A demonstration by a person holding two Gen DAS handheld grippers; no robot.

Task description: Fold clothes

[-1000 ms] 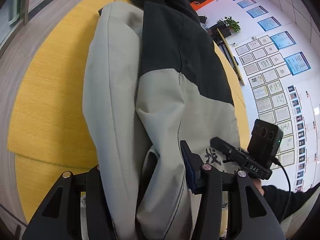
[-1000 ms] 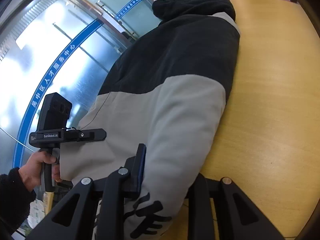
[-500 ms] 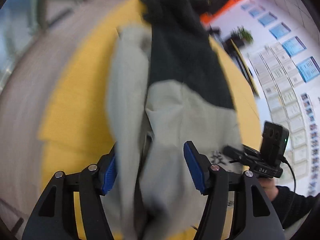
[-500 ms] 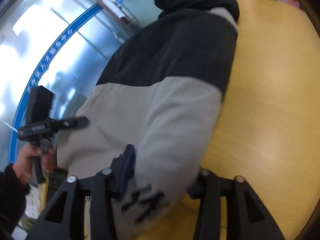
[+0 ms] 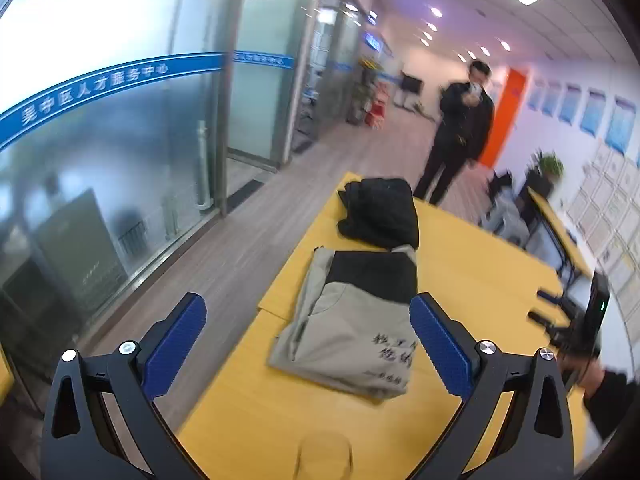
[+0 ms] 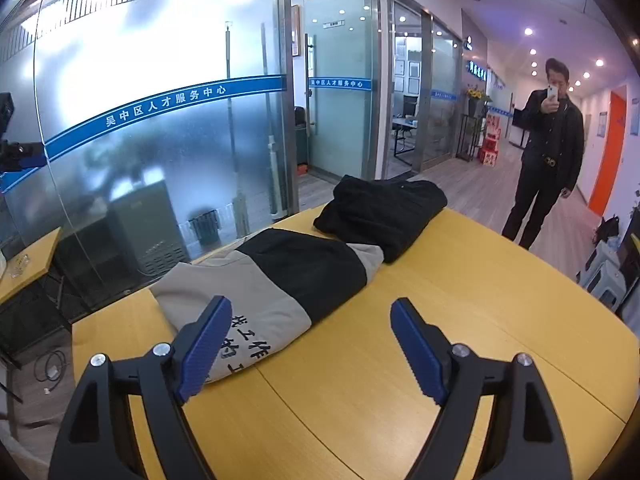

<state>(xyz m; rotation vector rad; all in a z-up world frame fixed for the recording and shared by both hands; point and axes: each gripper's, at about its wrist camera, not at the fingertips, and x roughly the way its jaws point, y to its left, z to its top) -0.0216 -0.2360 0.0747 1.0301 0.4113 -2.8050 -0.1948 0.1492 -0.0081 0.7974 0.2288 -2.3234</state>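
A folded grey-and-black jacket with dark lettering lies on the yellow table. A black garment sits bunched at its far end. My left gripper hangs above the table's near end, jaws opening wide, with nothing between its blue pads. My right gripper hovers just right of the jacket's lettered end, jaws also opening and empty. Each gripper shows at the edge of the other's view, blurred.
A person in dark clothes stands beyond the table's far end, holding up a phone. Frosted glass partitions run along the left. A second small table stands at left, and stools at right.
Both grippers were shut on the jacket's near end; they have let go, opened wide and risen up and back. The jacket now lies folded and flat.
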